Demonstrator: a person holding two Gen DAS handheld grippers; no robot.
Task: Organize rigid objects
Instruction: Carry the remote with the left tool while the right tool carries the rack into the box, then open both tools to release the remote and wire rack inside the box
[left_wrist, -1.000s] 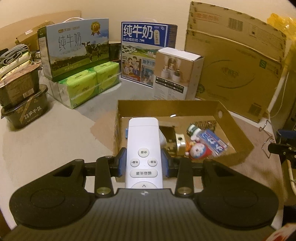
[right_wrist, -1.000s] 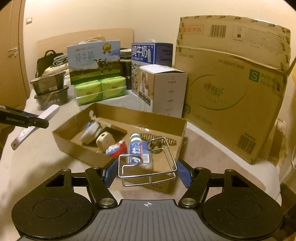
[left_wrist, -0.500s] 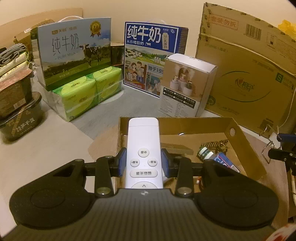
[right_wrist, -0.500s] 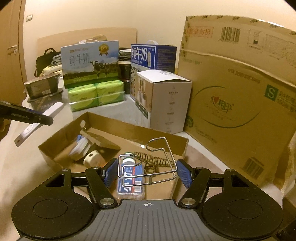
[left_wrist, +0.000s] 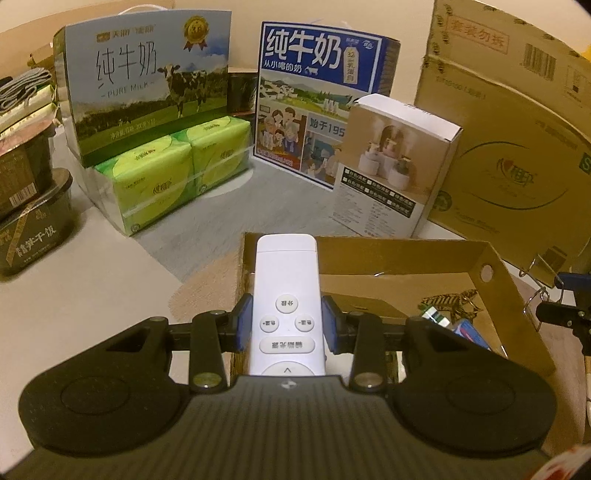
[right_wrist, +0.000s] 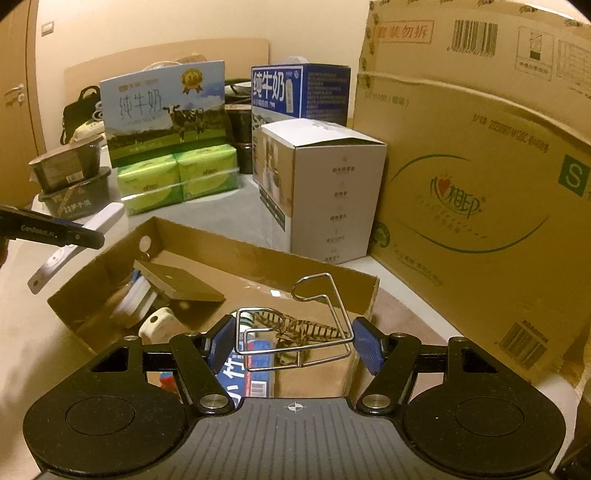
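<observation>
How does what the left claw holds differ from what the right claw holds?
The white remote in the left claw is a solid flat bar with buttons; the wire rack in the right claw is open bent metal wire. The remote fills its claw's narrow gap; the rack spans a wider one. Both are held above the cardboard tray.

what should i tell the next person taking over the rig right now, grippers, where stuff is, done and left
Left gripper: shut on the white remote, held above the near left wall of the cardboard tray.
Right gripper: shut on the wire rack, held over the tray's right end.
Done: in the tray lie a blue-labelled tube, a white plug-like piece, a dried fern-like sprig and a flat cardboard piece.
Left: release the remote and the rack into the tray.
</observation>
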